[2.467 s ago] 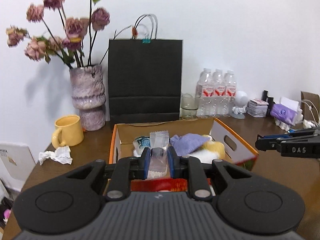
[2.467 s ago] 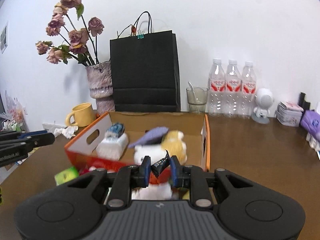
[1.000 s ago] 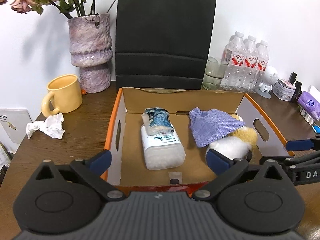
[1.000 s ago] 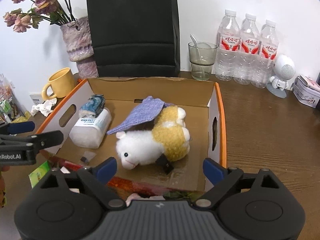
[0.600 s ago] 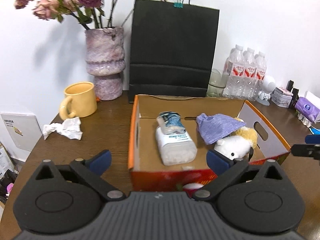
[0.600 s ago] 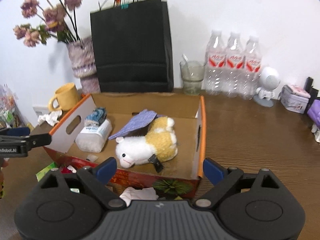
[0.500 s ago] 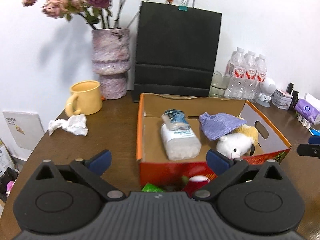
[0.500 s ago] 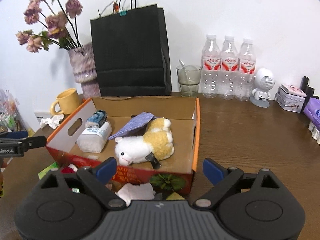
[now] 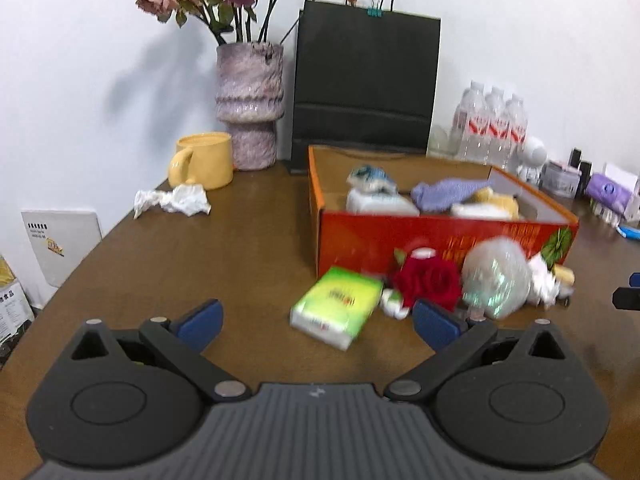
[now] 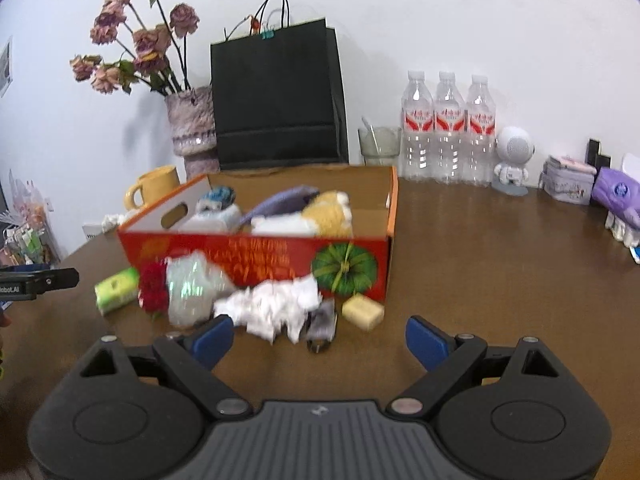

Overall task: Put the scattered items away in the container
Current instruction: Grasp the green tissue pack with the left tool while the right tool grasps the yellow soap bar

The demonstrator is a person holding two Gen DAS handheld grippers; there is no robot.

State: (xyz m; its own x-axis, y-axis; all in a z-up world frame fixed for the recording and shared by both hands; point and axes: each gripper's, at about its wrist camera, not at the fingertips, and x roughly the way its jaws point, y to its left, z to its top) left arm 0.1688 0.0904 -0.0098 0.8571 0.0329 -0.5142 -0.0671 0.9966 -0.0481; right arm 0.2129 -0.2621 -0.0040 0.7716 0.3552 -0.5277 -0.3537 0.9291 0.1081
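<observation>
Box (image 9: 440, 236) sits mid-table, partly filled. Both claws, left gripper (image 9: 316, 320) and right gripper (image 10: 318, 340), gape empty. Next pick: probably green packet (image 9: 336, 307) or crumpled tissue (image 10: 276, 304), near side; views blurred.

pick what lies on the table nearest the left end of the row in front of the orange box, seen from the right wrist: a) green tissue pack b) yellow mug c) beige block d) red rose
A: the green tissue pack lies farthest left of the loose items before the orange box, with the red rose next to it.
</observation>
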